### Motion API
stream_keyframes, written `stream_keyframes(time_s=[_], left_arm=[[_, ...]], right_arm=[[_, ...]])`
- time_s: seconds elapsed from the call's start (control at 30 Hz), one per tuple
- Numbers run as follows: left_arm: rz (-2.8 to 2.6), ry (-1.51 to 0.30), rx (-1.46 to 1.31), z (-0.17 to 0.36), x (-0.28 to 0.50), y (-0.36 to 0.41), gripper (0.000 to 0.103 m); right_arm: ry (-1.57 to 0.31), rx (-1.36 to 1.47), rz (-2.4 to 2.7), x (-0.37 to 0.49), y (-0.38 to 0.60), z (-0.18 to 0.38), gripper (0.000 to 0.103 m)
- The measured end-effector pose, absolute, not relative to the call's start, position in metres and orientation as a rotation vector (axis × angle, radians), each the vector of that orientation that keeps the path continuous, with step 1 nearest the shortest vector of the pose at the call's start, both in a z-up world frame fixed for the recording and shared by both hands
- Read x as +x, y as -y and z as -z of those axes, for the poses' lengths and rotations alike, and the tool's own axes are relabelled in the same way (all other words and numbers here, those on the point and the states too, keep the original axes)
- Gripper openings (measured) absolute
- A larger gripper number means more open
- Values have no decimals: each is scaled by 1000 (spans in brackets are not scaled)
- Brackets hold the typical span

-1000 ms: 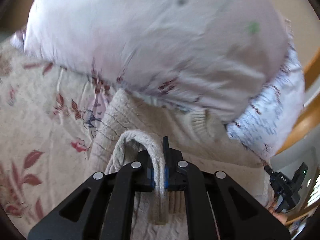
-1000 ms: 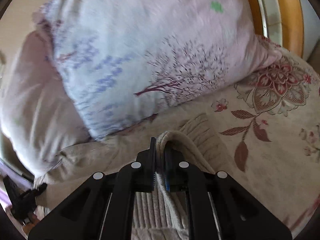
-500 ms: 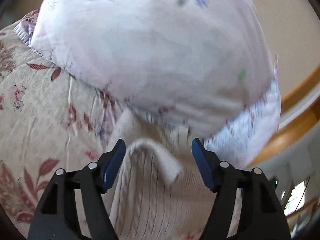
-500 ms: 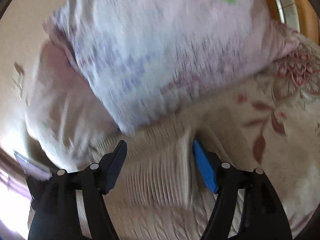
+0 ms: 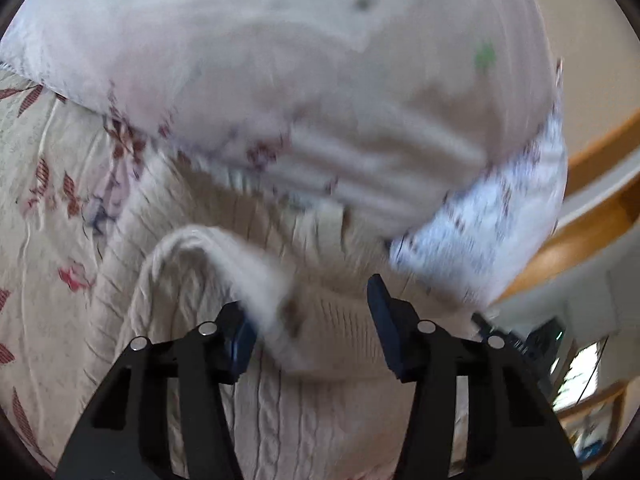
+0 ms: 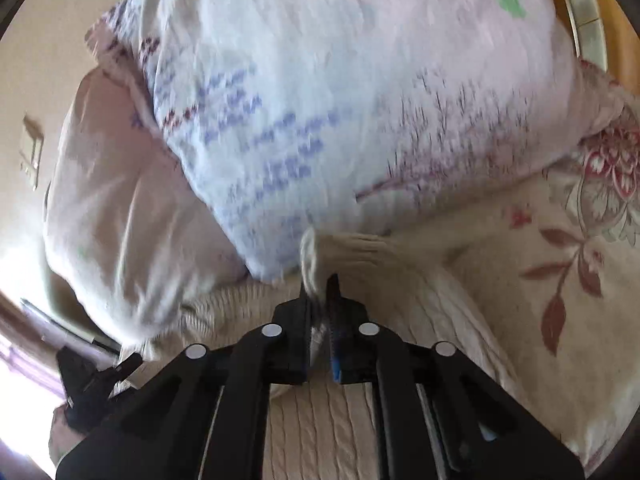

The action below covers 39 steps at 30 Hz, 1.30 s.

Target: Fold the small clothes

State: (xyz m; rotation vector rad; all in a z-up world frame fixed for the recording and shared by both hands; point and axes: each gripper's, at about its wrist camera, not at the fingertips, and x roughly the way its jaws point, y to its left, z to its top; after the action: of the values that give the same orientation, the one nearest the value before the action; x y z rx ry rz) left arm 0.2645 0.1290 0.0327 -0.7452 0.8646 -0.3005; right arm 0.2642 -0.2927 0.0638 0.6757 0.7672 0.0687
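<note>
Cream cable-knit sweater (image 5: 304,420) lies on the floral bedspread (image 5: 52,240), up against the pillow (image 5: 280,80). Left gripper (image 5: 312,324) gapes wide over a loose fold, holding nothing; right gripper (image 6: 320,300) pinches a sweater edge tight.

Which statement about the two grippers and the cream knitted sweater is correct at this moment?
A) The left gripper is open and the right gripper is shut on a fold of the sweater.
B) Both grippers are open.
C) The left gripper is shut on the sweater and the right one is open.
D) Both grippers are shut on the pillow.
A: the left gripper has its jaws wide apart over the sweater, while the right gripper pinches a raised fold of it.
</note>
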Motion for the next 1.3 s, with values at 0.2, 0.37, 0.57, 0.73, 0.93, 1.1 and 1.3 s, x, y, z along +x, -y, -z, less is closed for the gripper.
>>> stream_keyframes(time_s=[0.2, 0.37, 0.57, 0.73, 0.93, 1.1, 1.3], left_arm=[[227, -759, -761, -43, 239, -182, 78], [170, -884, -748, -22, 236, -202, 78], [187, -956, -610, -8, 241, -180, 79], [194, -964, -566, -6, 248, -158, 67], [219, -979, -653, 5, 252, -148, 42], [249, -962, -711, -1, 252, -138, 24], [310, -877, -736, -40, 249, -114, 22]], right_arm=[[-731, 604, -206, 247, 268, -65, 79], [-822, 602, -246, 255, 240, -46, 78], [-866, 575, -240, 255, 234, -29, 78], [-856, 570, -246, 252, 236, -28, 78], [-837, 576, -255, 240, 251, -33, 79], [-822, 584, -260, 231, 260, -36, 79], [-784, 577, -263, 219, 271, -45, 79]])
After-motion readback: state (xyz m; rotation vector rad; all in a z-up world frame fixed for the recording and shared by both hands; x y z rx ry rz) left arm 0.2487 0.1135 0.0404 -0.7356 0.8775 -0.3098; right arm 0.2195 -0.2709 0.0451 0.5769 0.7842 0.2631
